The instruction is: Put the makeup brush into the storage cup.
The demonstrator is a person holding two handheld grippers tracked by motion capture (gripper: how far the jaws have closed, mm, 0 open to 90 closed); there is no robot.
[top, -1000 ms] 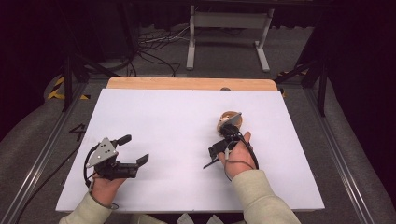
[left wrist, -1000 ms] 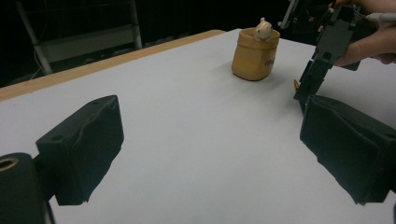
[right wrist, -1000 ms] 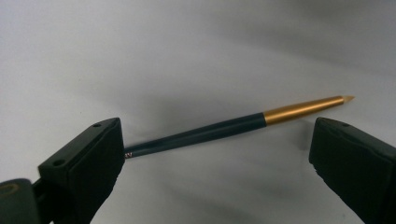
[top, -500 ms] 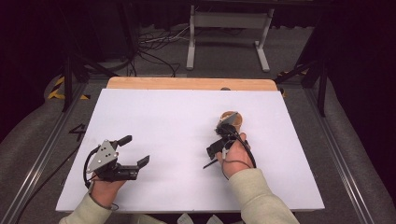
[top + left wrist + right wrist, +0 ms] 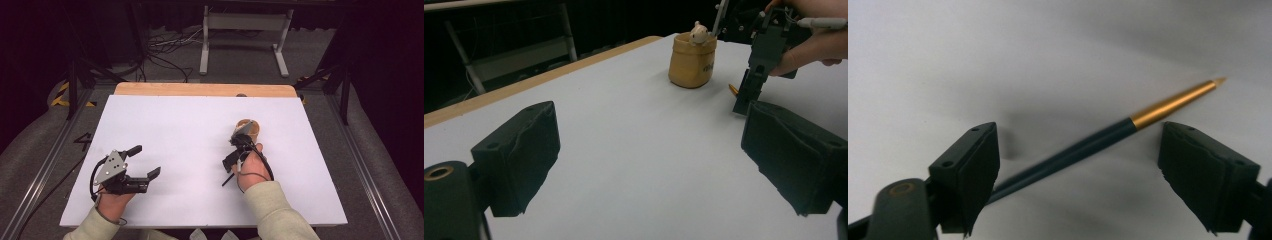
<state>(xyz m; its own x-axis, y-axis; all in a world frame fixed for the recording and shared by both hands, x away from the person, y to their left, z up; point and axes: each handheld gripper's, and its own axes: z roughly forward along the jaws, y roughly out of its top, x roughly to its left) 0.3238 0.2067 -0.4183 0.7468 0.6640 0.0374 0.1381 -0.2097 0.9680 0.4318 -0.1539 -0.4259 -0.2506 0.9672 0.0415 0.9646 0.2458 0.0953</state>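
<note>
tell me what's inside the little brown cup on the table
In the cup a small pale figure pokes above the rim, with a thin stick rising beside it. The cup's wall hides whatever lies lower inside, so anything else in it cannot be seen.

Bright light on the white table point(image 5: 200, 150), dark surroundings; gripper views dimmer, grainy, softly shadowed.

The right gripper point(image 5: 1078, 175) hangs over the white table point(image 5: 998, 50), its 2 black jaws closing in but apart. Between them lies a dark pen point(image 5: 1083, 147) with a gold tip, touching neither pad.
</note>
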